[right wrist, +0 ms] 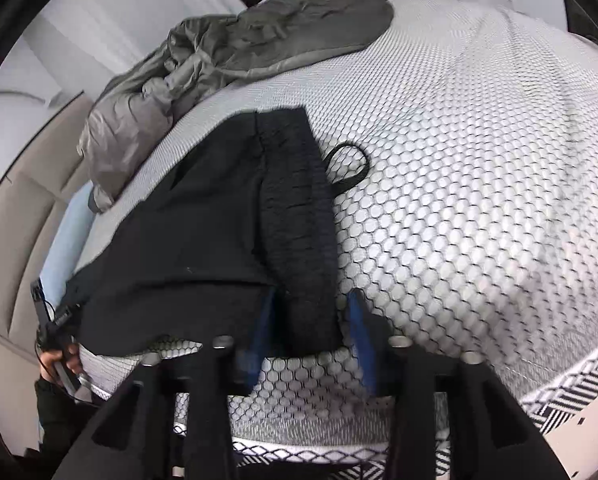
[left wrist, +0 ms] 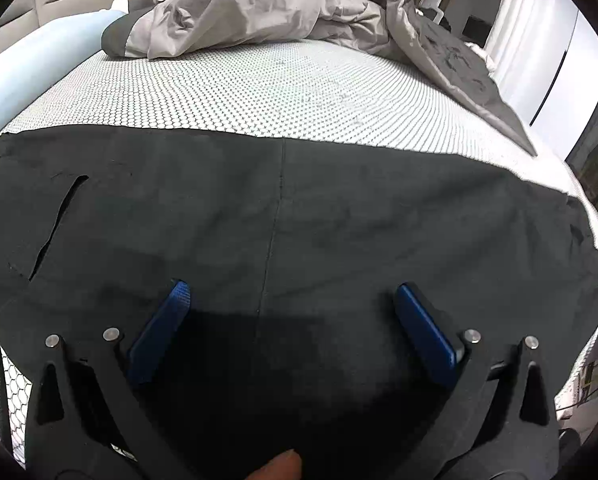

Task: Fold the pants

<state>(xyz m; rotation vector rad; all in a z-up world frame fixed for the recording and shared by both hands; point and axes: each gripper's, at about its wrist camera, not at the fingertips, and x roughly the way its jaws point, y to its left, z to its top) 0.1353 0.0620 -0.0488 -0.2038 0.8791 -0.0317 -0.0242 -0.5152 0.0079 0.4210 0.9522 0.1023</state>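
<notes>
Black pants [left wrist: 283, 216] lie spread flat across the honeycomb-patterned mattress [left wrist: 259, 92], with a centre seam and a slit pocket [left wrist: 59, 224] at the left. My left gripper [left wrist: 293, 298] hovers over the near part of the fabric, its blue pads [left wrist: 167, 320] wide apart and nothing between them. In the right wrist view the pants [right wrist: 203, 216] end in a ribbed waistband [right wrist: 299, 216] with a drawstring loop [right wrist: 351, 164] beside it. My right gripper [right wrist: 311, 316] straddles the near end of that waistband; a sliver of mattress shows beside the right pad [right wrist: 357, 320].
A crumpled grey duvet [left wrist: 259, 4] is heaped on the far side of the bed and shows as a grey duvet [right wrist: 227, 52] in the right view. A pale blue bolster [left wrist: 31, 76] lies at the left. A person's hand [right wrist: 63, 360] is at the bed's near edge [right wrist: 571, 376].
</notes>
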